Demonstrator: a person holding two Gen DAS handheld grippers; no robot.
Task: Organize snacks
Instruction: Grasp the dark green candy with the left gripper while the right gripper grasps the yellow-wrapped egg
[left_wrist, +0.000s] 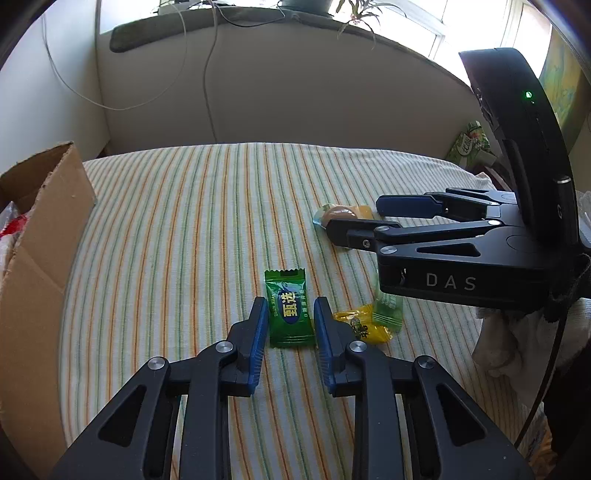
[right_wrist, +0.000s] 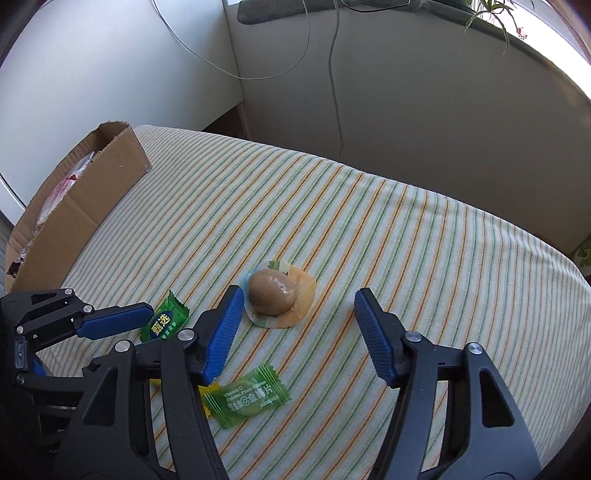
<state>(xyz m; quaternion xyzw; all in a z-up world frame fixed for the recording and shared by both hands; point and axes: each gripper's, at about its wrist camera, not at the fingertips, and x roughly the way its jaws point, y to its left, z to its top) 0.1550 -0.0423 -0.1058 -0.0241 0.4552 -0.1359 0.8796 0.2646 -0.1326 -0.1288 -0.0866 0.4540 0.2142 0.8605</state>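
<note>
At the cloth's (right_wrist: 369, 206) left edge stands the box (right_wrist: 81, 206). Mid-cloth lies the sealed egg (right_wrist: 273, 297) — rounded, slick, firm; take it across its middle. The right gripper (right_wrist: 297, 334) gapes around it, untouching. The left gripper (left_wrist: 291, 325) clenches the dark green candy (left_wrist: 290, 314) by its edges — light, crinkly, flat.

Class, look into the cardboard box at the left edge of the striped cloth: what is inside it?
Inside the cardboard box, red-and-white and clear wrappers show above the rim. The box wall covers everything lower down, so their number and kind cannot be told.
</note>
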